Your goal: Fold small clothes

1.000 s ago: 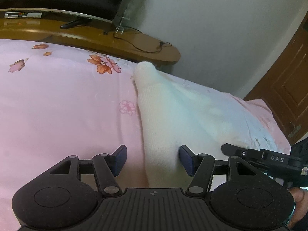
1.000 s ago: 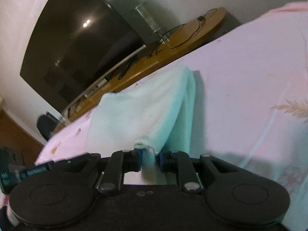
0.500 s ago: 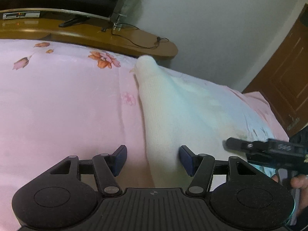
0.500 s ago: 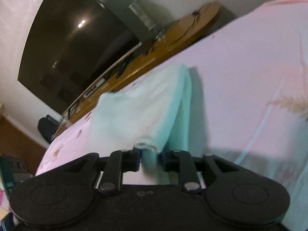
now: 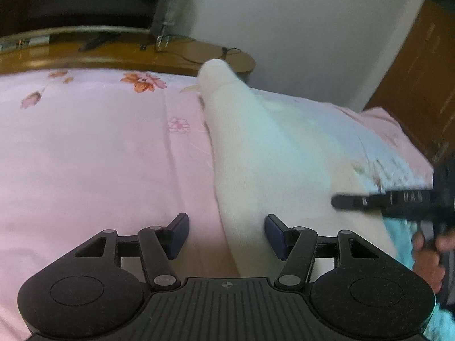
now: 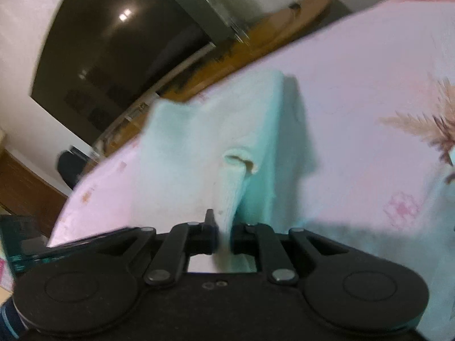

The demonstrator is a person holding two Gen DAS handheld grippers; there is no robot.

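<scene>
Compared with half a second earlier, the right claw (image 6: pixel 223 237) has drawn the pale garment (image 6: pixel 227 142) further up, so a longer strip of knit now rises between its fingers, and both views are more blurred. The right claw's jaws are pressed nearly together on a bunched fold of the garment. The left claw (image 5: pixel 226 236) is as before: jaws spread wide, gripping nothing, with the garment's near edge lying between them against the inner side of the right finger.

The garment (image 5: pixel 256 153) lies stretched along a bed (image 5: pixel 85 153) covered in a pink sheet printed with flowers (image 5: pixel 143 81). Beyond the bed's far edge runs a curved wooden bench (image 5: pixel 119 56), backed by a white wall. On the bench stands a large dark television (image 6: pixel 113 42), with a black cable (image 5: pixel 204 56) trailing near its end. A brown wooden door (image 5: pixel 421 79) shows at the right. The right claw and the hand (image 5: pixel 426 253) holding it intrude at the lower right of the left wrist view.
</scene>
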